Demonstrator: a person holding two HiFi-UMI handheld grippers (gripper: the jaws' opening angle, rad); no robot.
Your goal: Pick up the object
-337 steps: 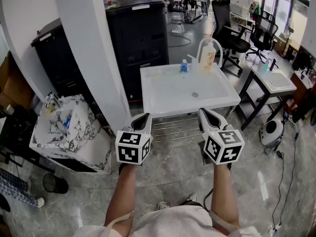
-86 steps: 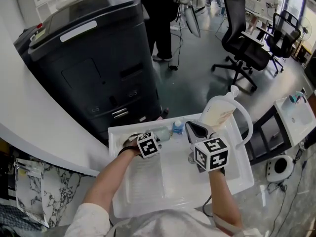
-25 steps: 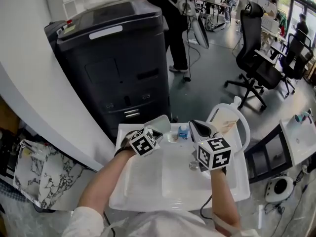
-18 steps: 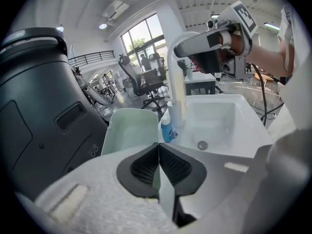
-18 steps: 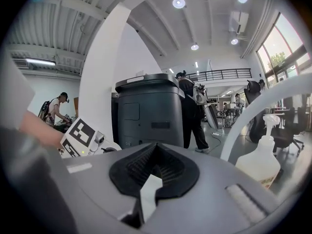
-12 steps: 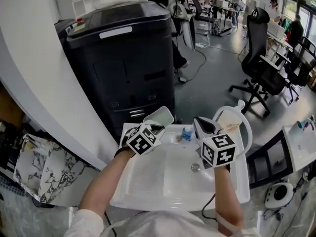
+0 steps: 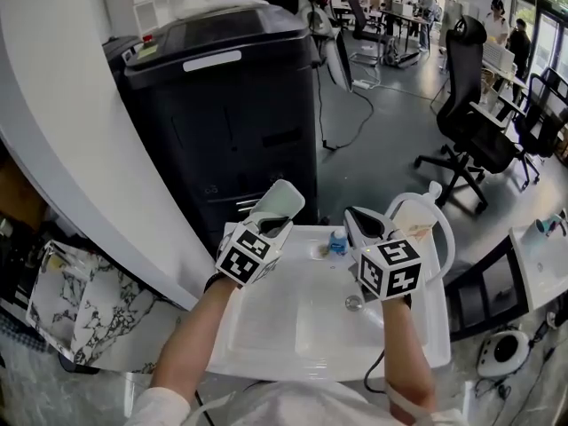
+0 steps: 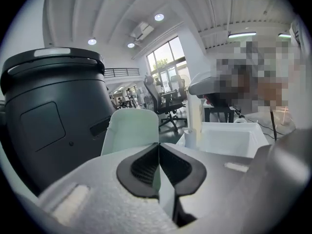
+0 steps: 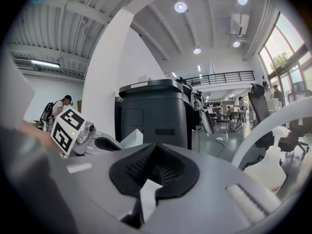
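White sink (image 7: pixel 266 362) fills the near field, below both forearms. Its drain (image 7: pixel 353 303) lies toward the right edge.

Right gripper (image 7: pixel 355 218): jaws pressed together, nothing gripped. It hangs above the sink's right half and points toward the far edge.

Left gripper (image 7: pixel 272 224): jaws pinched on one end of the object (image 7: pixel 280 199), a thin, pale-green piece with rounded corners. The left gripper view confirms the hold. The pads meet on the piece's edge, and the rest stands up beyond the fingertips.

Change: one second ago the object was low over the sink's far-left corner, close to the rim. It is now carried higher above that corner, clear of the rim, touching nothing but the pads, and tilted more steeply. Judgement: the pick-up is essentially done, and what remains is to keep the grip steady. A thin piece held by one end could pivot or slip if swung.

Near the far edge stands a small blue bottle (image 7: pixel 336 242), with a pump bottle (image 7: pixel 410 224) toward the far-right corner. Behind the sink is a black cabinet (image 7: pixel 231 122), and office chairs (image 7: pixel 470 105) are farther off.

Writing: none legible. The cabinet's white strip (image 7: pixel 211 60) appears blank. The pump bottle's label is too small to read. The cubes (image 7: pixel 244 257) bear only square markers.
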